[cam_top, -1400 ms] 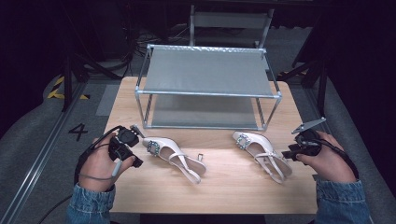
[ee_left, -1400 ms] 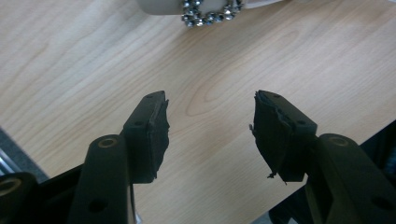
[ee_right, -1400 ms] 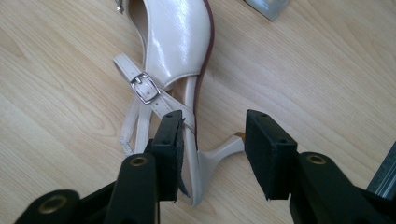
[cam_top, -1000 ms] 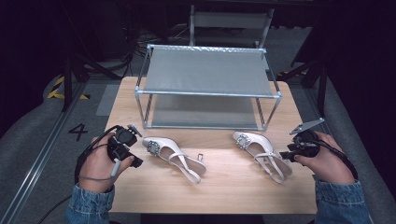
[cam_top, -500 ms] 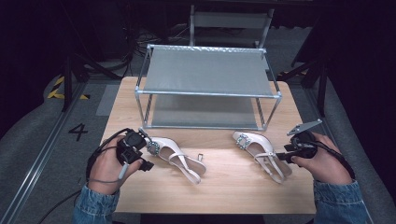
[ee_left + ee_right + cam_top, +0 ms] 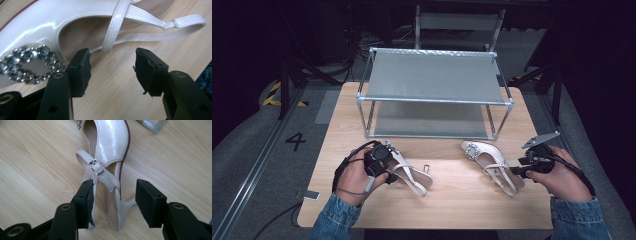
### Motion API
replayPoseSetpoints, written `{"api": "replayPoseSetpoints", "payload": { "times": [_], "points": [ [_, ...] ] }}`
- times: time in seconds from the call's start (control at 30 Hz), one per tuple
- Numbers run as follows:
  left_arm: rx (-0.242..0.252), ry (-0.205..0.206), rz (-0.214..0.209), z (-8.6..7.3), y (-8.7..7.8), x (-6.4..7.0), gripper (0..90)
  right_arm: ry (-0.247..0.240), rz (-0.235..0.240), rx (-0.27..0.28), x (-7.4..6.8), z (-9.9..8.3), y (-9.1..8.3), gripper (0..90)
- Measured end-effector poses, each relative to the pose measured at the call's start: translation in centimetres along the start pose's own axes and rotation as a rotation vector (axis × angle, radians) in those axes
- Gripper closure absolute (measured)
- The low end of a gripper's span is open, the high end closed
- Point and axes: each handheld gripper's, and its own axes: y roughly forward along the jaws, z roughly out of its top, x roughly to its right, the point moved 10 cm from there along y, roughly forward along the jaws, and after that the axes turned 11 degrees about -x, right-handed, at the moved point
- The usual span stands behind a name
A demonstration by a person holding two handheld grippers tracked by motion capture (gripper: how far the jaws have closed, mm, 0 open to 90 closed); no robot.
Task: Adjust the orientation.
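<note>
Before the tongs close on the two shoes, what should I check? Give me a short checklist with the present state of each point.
1. Left tongs open: ok, a wide gap stands between the jaws.
2. Left shoe between the left jaws: not ok, only bare table lies there; the shoe is just ahead.
3. Right tongs open: ok.
4. Right shoe between the right jaws: ok, its heel straps lie in the gap.
5. Rack shelves free: top ok, lower cannot tell fully.
</note>
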Motion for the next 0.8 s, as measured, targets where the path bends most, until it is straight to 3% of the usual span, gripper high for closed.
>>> {"api": "replayPoseSetpoints", "payload": {
  "times": [0.27,0.37,0.4,0.5,0.8],
  "points": [
    [0.011,0.043,0.022,1.2,1.0,-0.2,49.7,0.011,-0.006,-0.001,0.3,-0.7,-0.1,49.7],
    [-0.005,0.046,0.022,1.2,1.5,-0.2,58.3,0.014,-0.009,-0.002,0.3,-0.8,0.0,49.7],
    [-0.021,0.028,0.012,0.9,1.5,-0.1,67.4,0.010,-0.011,-0.003,0.3,-0.9,0.0,49.7],
    [-0.021,0.028,0.014,0.7,1.2,-0.1,80.6,0.011,-0.009,-0.003,0.2,-1.0,0.0,49.7],
    [0.010,0.032,0.023,0.6,0.0,0.1,81.7,0.005,-0.012,-0.008,0.3,-0.9,0.1,49.5]
  ]
}}
